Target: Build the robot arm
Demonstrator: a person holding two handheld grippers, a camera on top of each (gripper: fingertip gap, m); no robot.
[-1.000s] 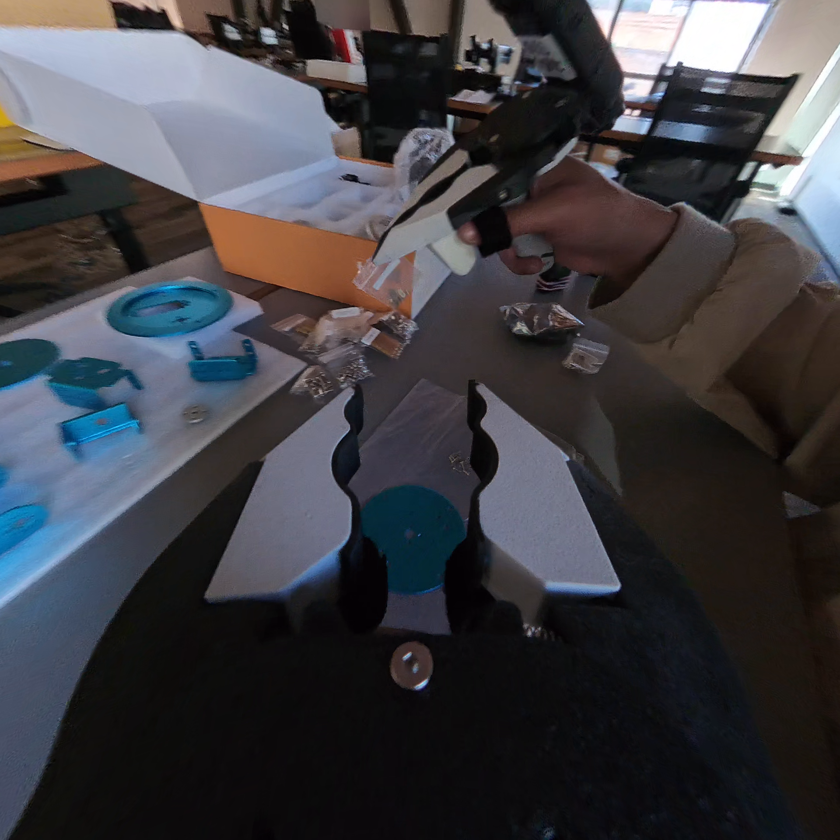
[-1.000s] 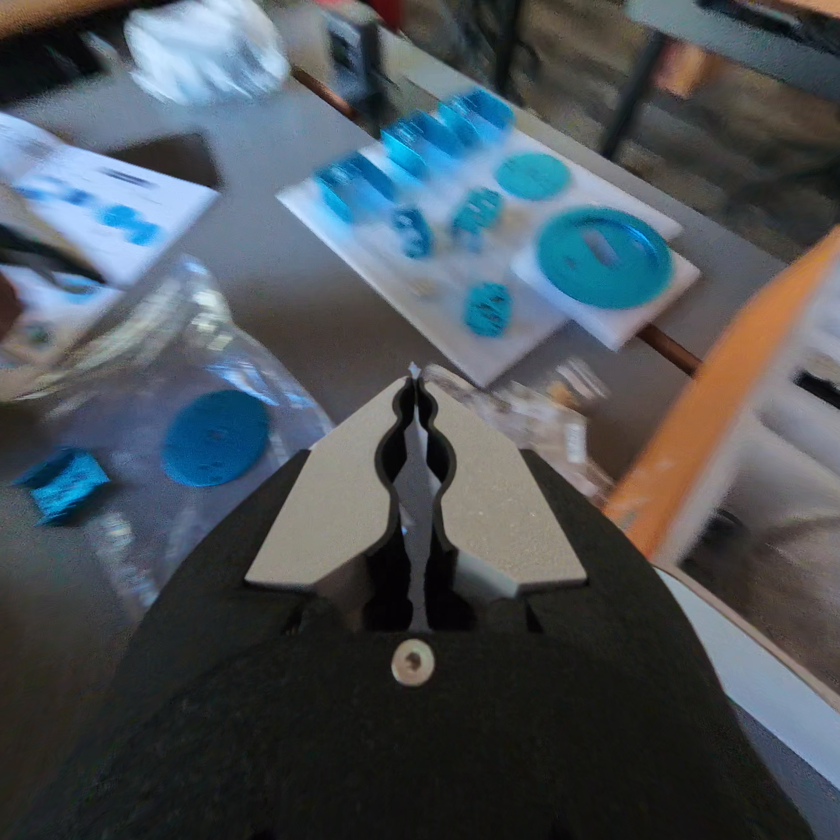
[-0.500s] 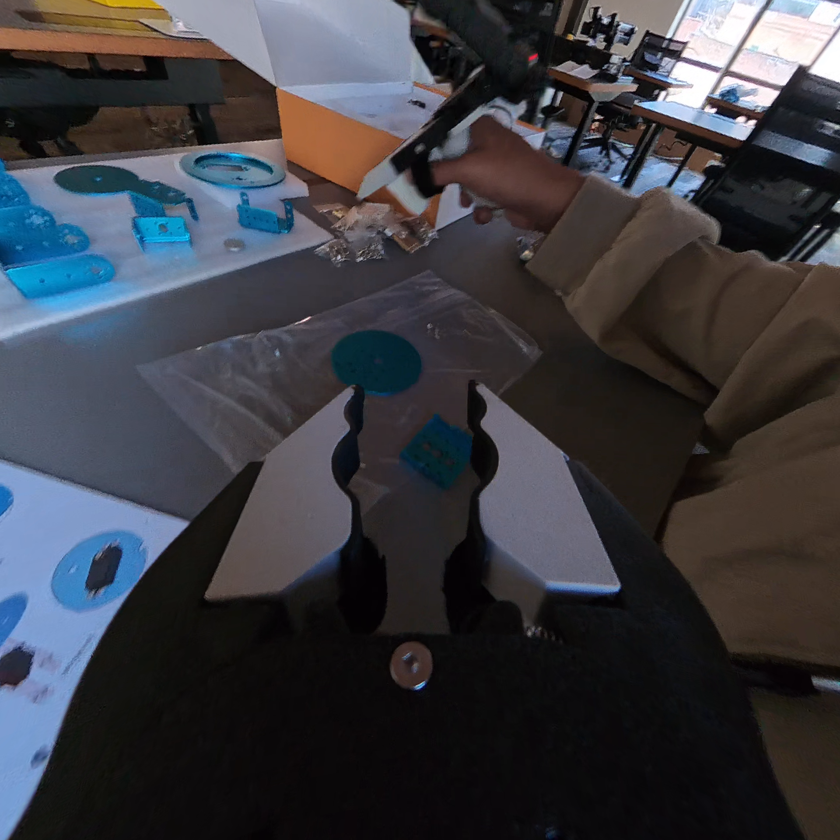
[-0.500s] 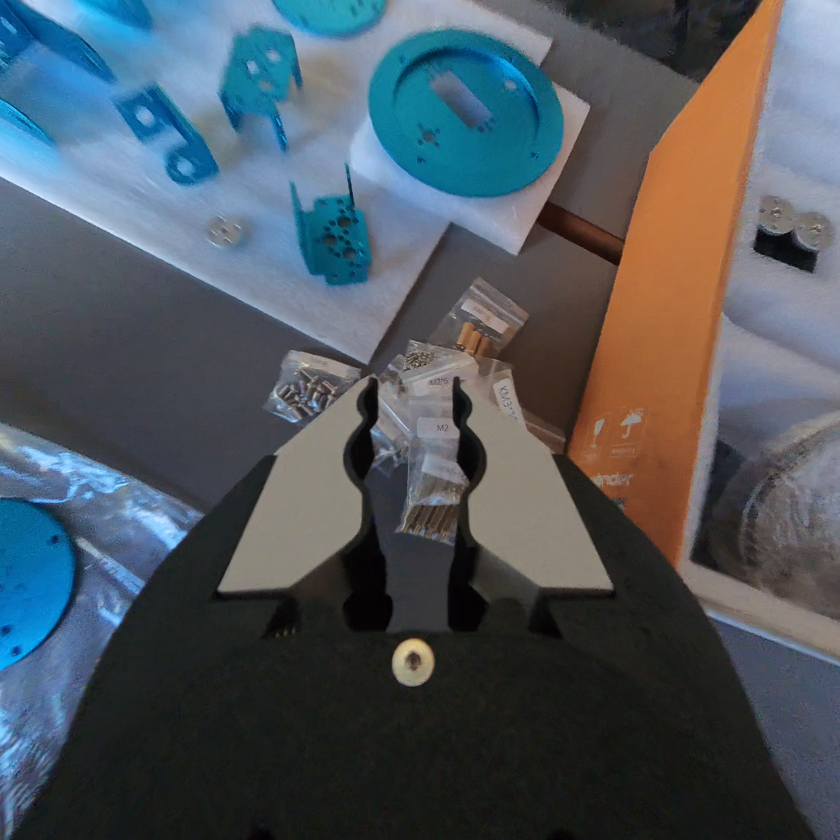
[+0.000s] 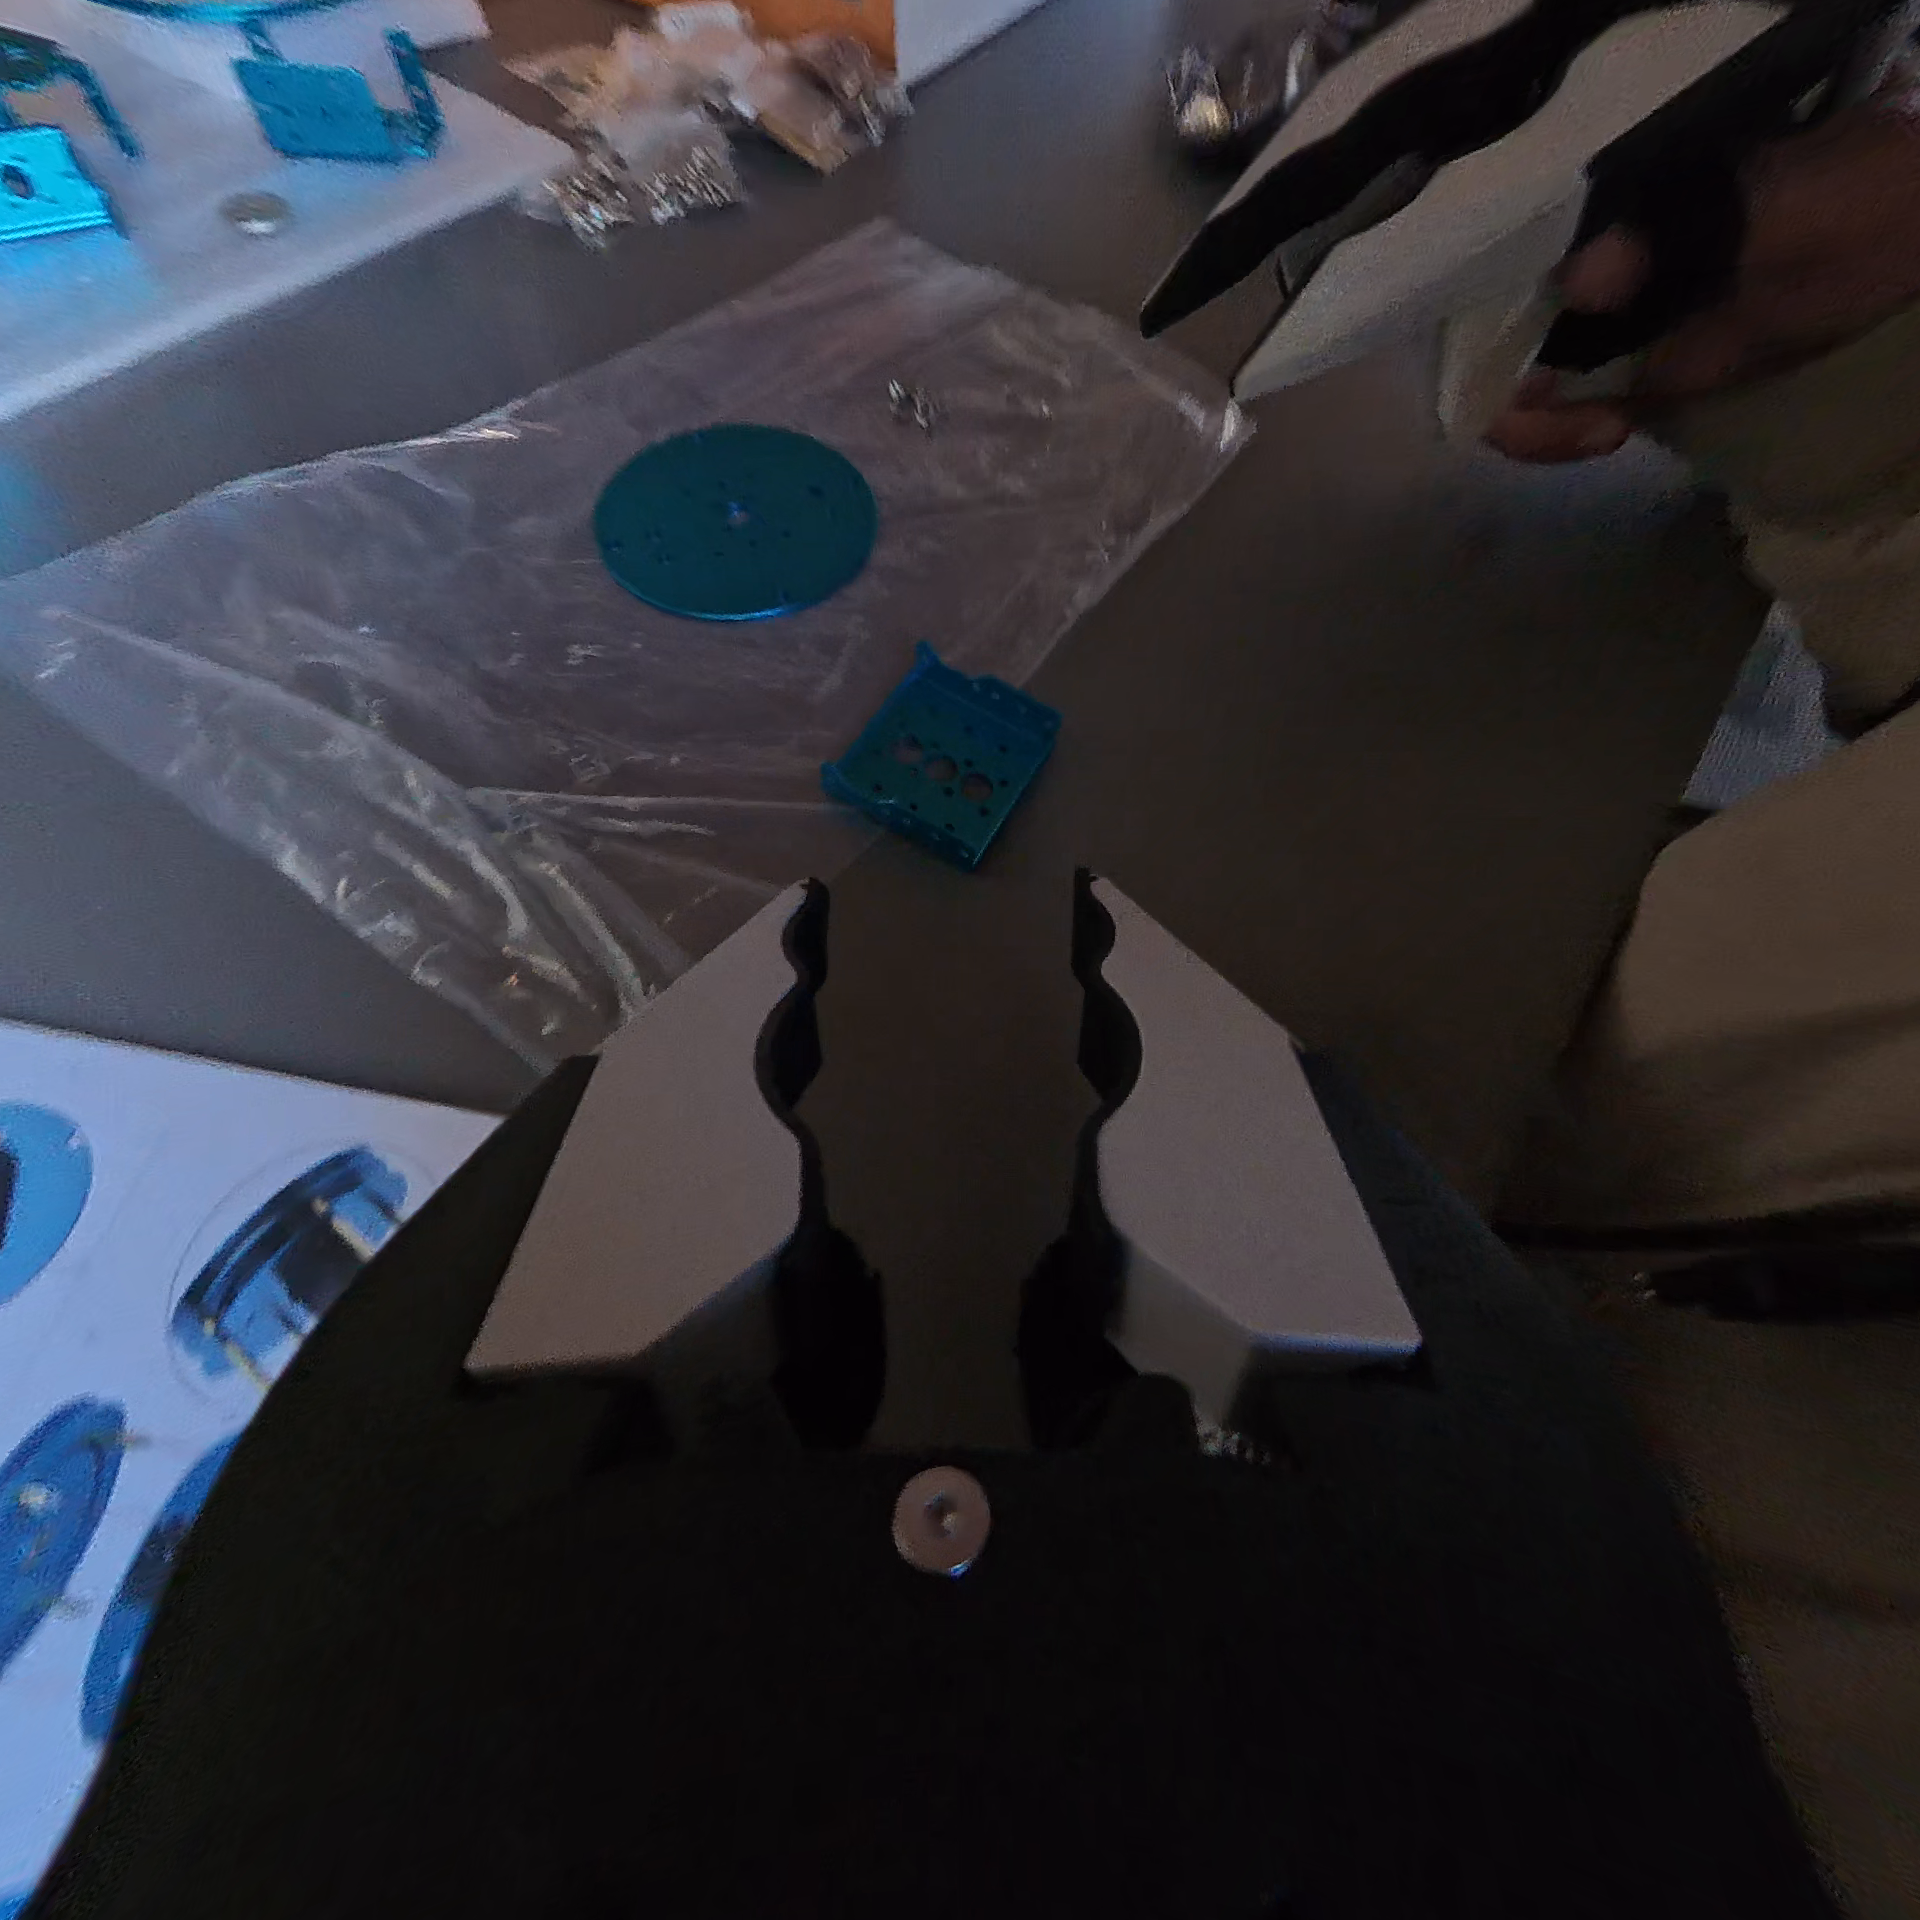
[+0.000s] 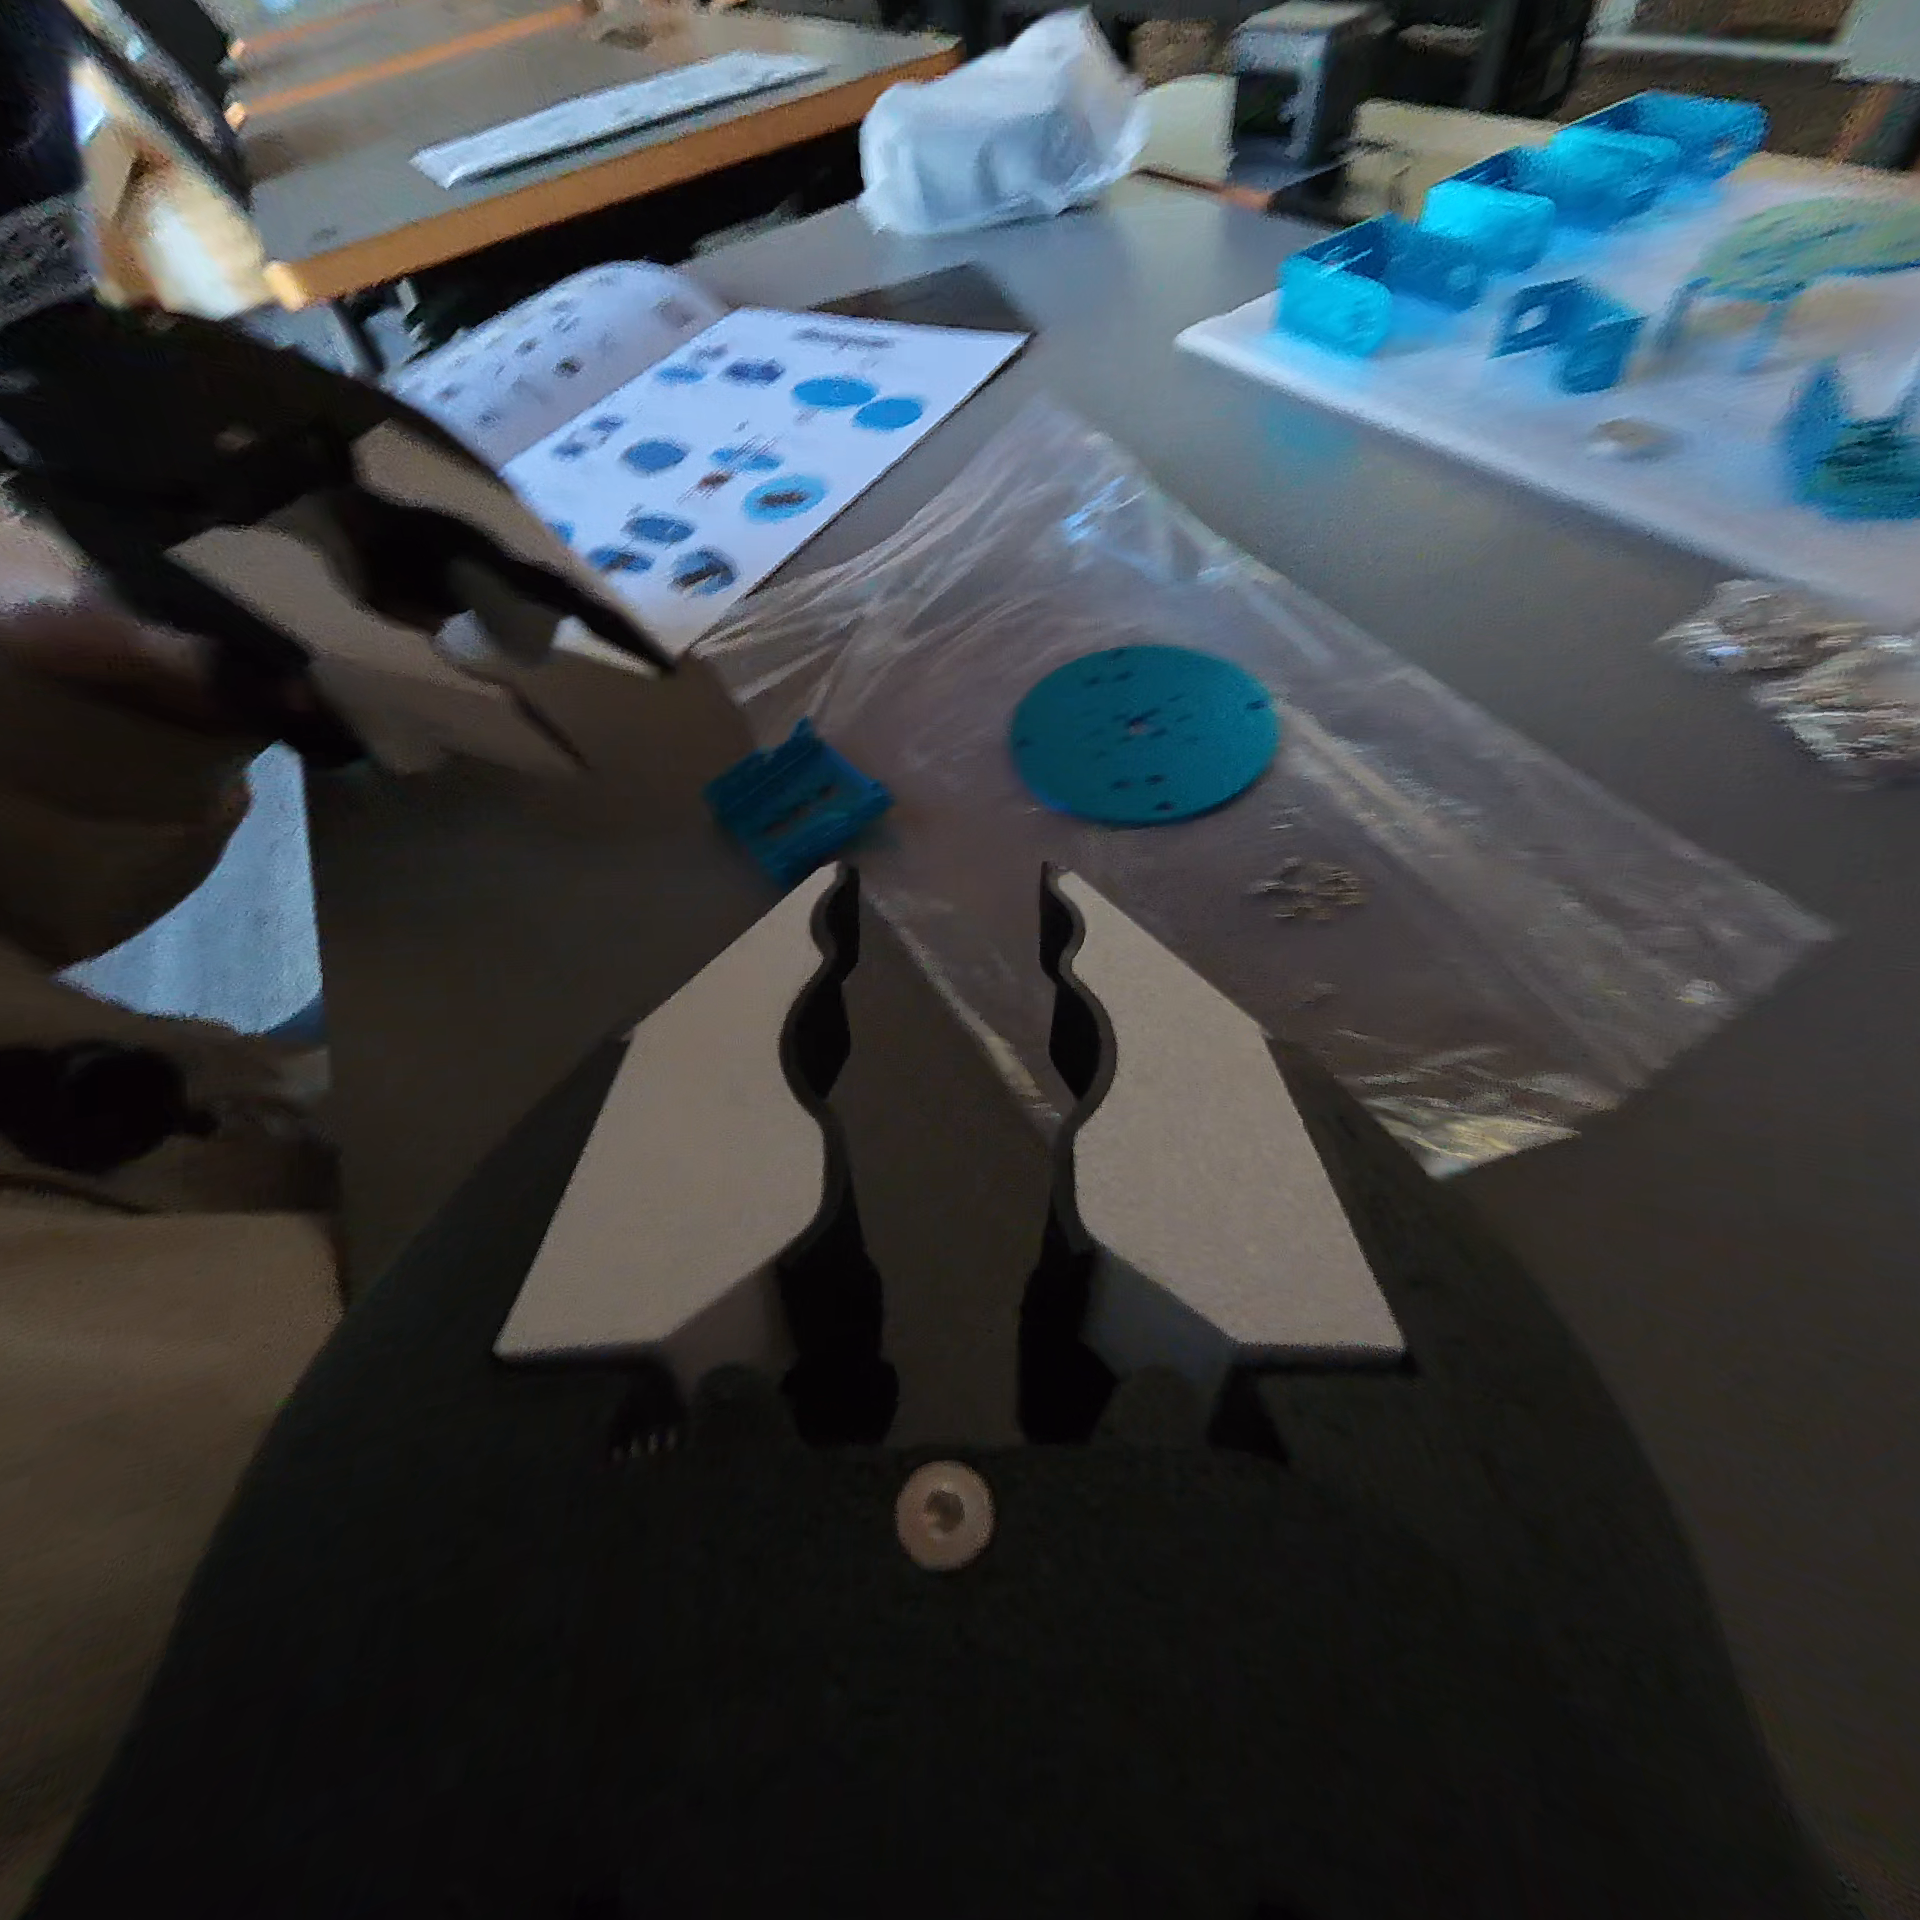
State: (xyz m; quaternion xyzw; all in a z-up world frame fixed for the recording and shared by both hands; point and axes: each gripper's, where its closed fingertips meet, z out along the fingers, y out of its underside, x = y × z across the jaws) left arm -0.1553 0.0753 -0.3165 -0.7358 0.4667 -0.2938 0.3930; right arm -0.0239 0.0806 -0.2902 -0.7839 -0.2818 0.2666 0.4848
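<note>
A small blue metal bracket (image 5: 943, 767) with holes lies on the grey table at the edge of a clear plastic bag (image 5: 416, 623). A blue round disc (image 5: 736, 520) lies on the bag. My left gripper (image 5: 943, 894) is open and empty, just short of the bracket. My right gripper (image 6: 945, 883) is open and empty, near the bracket (image 6: 798, 812) and the disc (image 6: 1143, 734). The right gripper also shows at the top right of the left wrist view (image 5: 1226, 312). The left gripper shows at the left of the right wrist view (image 6: 623, 686).
A white foam sheet (image 5: 208, 270) carries several blue metal parts (image 5: 332, 104). Small bags of screws (image 5: 665, 156) lie beyond the plastic bag. A printed sheet with pictures (image 6: 748, 457) lies at the near left. A white crumpled bag (image 6: 987, 125) sits farther off. A sleeve (image 5: 1766, 987) is at the right. The small blue metal bracket (image 5: 943, 767) lies around 6 cm away from my left fingertips. It is also in sight in the right wrist view (image 6: 805, 807).
My left gripper has dropped and tilted down toward the bracket. My right gripper has swung away from the screw bags and orange box to face the disc and bracket, staying open.
</note>
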